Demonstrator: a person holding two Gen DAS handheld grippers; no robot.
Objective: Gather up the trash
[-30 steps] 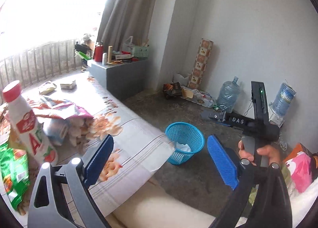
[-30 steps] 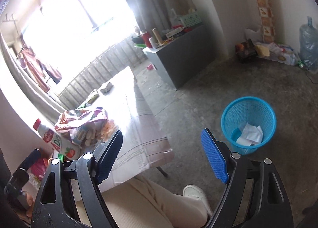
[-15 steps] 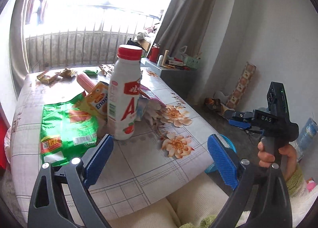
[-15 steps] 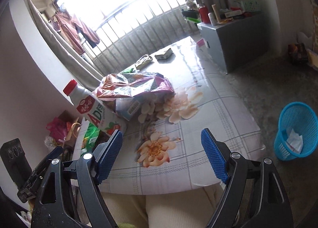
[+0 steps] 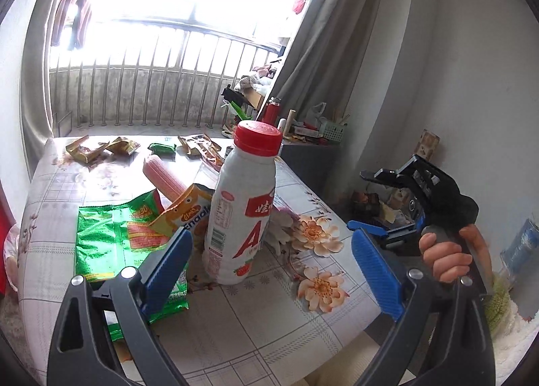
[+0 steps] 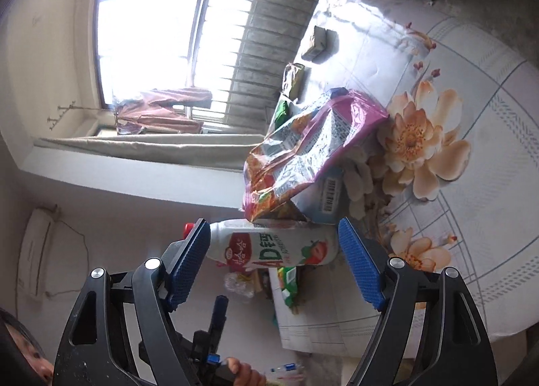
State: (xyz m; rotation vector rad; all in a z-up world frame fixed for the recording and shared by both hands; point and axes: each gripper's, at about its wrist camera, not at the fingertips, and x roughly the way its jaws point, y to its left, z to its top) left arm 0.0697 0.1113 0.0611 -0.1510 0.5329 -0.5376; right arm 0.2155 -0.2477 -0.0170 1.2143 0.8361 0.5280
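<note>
Bottle upright on tabletop, framed by closing right tool (nothing gripped yet), liable to topple if clipped.

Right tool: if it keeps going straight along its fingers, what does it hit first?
Most likely the white plastic drink bottle with the red cap. It lies framed between the right tool fingers, whose jaws are closing with no contact visible yet. Depth is unclear.

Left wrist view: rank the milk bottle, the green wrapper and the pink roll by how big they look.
1. Milk bottle, nearest the camera.
2. Green wrapper, partly hidden by a finger, so unsure against the bottle.
3. Pink roll, farther back.
</note>
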